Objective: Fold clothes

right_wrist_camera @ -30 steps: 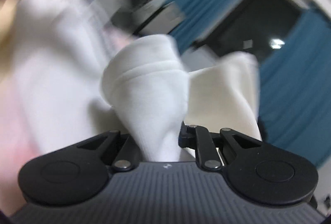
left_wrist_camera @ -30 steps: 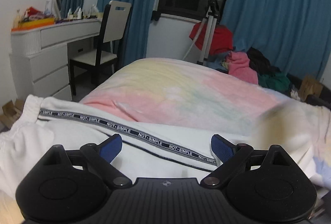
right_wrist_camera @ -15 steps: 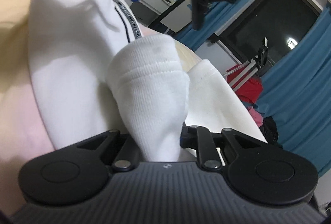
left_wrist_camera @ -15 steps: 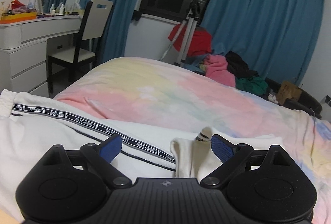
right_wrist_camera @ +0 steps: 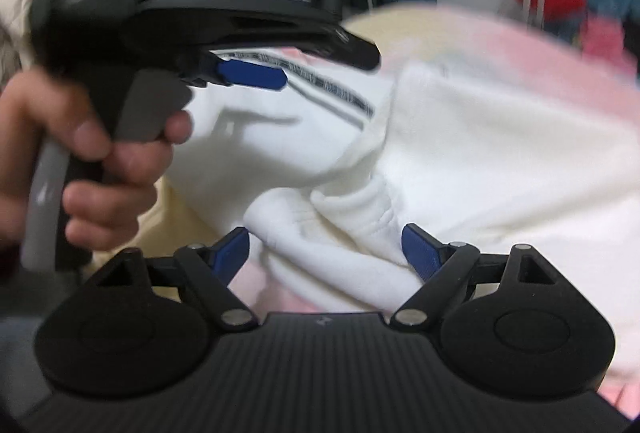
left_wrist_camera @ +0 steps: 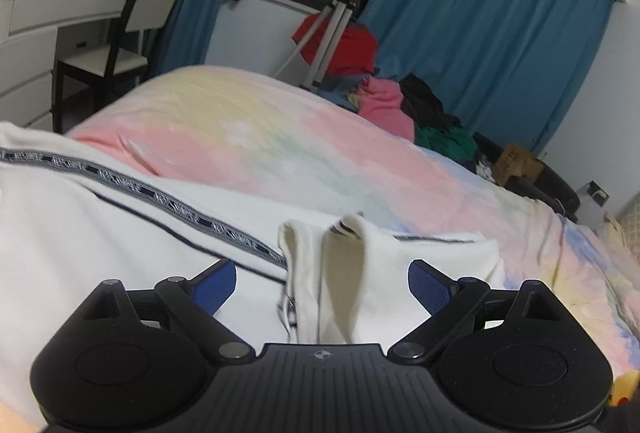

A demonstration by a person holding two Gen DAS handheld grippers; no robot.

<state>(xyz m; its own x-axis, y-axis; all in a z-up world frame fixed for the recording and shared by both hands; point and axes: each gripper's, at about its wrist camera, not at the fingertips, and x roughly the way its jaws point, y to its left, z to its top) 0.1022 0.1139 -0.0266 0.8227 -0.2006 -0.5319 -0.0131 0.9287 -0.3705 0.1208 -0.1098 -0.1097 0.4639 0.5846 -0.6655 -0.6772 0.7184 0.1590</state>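
White trousers (left_wrist_camera: pixel 100 233) with a black lettered side stripe (left_wrist_camera: pixel 168 199) lie across the pastel bedspread (left_wrist_camera: pixel 280 145). One leg is folded over, and its ribbed cuff (left_wrist_camera: pixel 324 273) stands up between the fingers of my left gripper (left_wrist_camera: pixel 322 283), which is open and touching nothing. In the right wrist view the same cuff (right_wrist_camera: pixel 340 217) lies loose on the trousers (right_wrist_camera: pixel 500 161) between the spread pads of my open right gripper (right_wrist_camera: pixel 326 253). A hand (right_wrist_camera: pixel 92 161) holds the left gripper at the upper left, with one blue pad (right_wrist_camera: pixel 252 75) showing above the stripe.
A chair (left_wrist_camera: pixel 136 33) and a white dresser (left_wrist_camera: pixel 36 33) stand left of the bed. Beyond the bed are a tripod (left_wrist_camera: pixel 332 21) draped with red cloth, a heap of clothes (left_wrist_camera: pixel 408 109), blue curtains (left_wrist_camera: pixel 500 33) and a cardboard box (left_wrist_camera: pixel 516 163).
My right gripper carried the trouser cuff over onto the trousers, then opened and let it go. The left gripper stayed open and shifted slightly to the right.
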